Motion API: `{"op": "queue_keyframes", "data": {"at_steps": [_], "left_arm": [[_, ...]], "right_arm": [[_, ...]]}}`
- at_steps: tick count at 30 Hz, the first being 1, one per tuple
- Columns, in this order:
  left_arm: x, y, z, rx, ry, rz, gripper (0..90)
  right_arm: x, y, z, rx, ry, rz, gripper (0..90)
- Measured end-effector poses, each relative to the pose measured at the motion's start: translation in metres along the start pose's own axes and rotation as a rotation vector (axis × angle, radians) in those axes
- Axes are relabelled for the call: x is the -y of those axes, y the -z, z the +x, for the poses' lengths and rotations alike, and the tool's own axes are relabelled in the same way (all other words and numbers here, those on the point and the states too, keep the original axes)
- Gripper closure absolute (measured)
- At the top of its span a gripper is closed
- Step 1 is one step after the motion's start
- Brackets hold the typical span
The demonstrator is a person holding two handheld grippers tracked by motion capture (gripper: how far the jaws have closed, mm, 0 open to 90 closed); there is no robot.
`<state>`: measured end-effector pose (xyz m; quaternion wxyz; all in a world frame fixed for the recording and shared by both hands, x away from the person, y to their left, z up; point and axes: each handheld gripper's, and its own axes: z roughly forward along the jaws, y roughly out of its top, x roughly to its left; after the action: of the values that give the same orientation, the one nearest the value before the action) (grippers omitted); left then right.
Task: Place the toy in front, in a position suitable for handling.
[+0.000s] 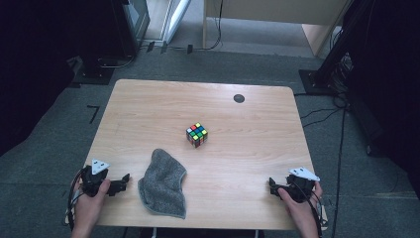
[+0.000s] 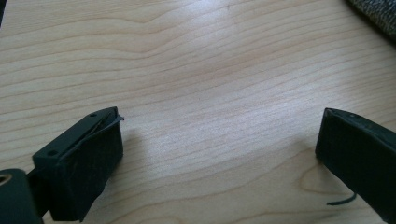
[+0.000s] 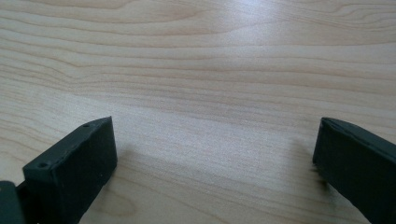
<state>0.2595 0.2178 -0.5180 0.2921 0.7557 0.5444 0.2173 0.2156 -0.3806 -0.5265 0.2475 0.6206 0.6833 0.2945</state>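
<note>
A scrambled colour cube (image 1: 197, 135) stands near the middle of the wooden table (image 1: 148, 104). A grey cloth (image 1: 164, 183) lies crumpled at the front, left of centre. My left gripper (image 1: 123, 182) rests low at the table's front left, just left of the cloth, held by a hand. In the left gripper view its jaws stand wide apart over bare wood, left gripper (image 2: 219, 135) open, with the cloth's edge (image 2: 373, 14) at the top right. My right gripper (image 1: 273, 186) sits at the front right; in its own view the right gripper (image 3: 215, 144) is open over bare wood.
A small dark round disc (image 1: 238, 98) is set in the table near its far edge. Beyond the table are grey floor, dark stands, cables at the right (image 1: 341, 144) and a wooden cabinet (image 1: 277, 15) at the back.
</note>
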Motion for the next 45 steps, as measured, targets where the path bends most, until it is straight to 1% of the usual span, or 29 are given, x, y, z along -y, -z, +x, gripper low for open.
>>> {"op": "queue_keyframes", "data": {"at_steps": [5,8,13,16,19,23,24,28,31,35,38,40,41,43,45], "left_arm": [[0.001,0.001,0.000,-0.002,0.003,0.001,0.0],[0.000,0.000,0.001,0.000,0.000,0.004,0.0],[-0.003,-0.002,0.000,-0.005,0.007,0.005,0.0],[-0.003,-0.002,0.000,-0.004,0.006,0.005,0.0],[-0.002,-0.001,0.001,0.003,0.013,0.001,0.0],[-0.002,0.000,0.003,0.012,0.027,-0.009,0.0],[-0.001,0.001,0.003,0.013,0.026,-0.012,0.0],[0.001,0.002,0.001,0.010,0.008,-0.009,0.0],[0.003,0.004,0.000,0.011,0.006,-0.005,0.0],[0.003,0.003,0.000,0.014,0.013,-0.006,0.0],[0.002,0.003,0.000,0.012,0.007,-0.007,0.0],[0.002,0.004,0.000,0.013,0.007,-0.015,0.0],[0.002,0.004,0.000,0.014,0.009,-0.018,0.0],[0.001,0.004,0.000,0.017,0.015,-0.021,0.0],[0.001,0.004,0.000,0.020,0.022,-0.027,0.0]], "right_arm": [[0.000,0.000,0.000,0.000,0.001,0.000,0.0],[0.000,0.000,0.000,-0.003,0.003,0.000,0.0],[0.001,0.001,-0.002,-0.010,0.010,0.005,0.0],[0.000,0.002,-0.002,0.009,-0.004,0.003,0.7],[-0.001,0.001,-0.001,0.026,0.002,-0.007,1.2],[-0.003,-0.001,0.003,0.015,0.016,-0.006,1.1],[-0.004,-0.001,0.004,0.012,0.023,-0.007,1.2],[-0.007,-0.004,0.008,-0.003,0.024,0.001,1.2],[-0.009,-0.007,0.010,-0.010,0.024,0.000,1.2],[-0.010,-0.008,0.010,-0.016,0.023,-0.001,1.3],[-0.009,-0.007,0.010,-0.018,0.030,-0.012,1.4],[-0.009,-0.005,0.010,-0.021,0.035,-0.022,1.4],[-0.009,-0.005,0.010,-0.023,0.038,-0.026,1.4],[-0.011,-0.005,0.010,-0.036,0.027,-0.035,1.4],[-0.012,-0.005,0.010,-0.037,0.029,-0.038,1.4]]}}
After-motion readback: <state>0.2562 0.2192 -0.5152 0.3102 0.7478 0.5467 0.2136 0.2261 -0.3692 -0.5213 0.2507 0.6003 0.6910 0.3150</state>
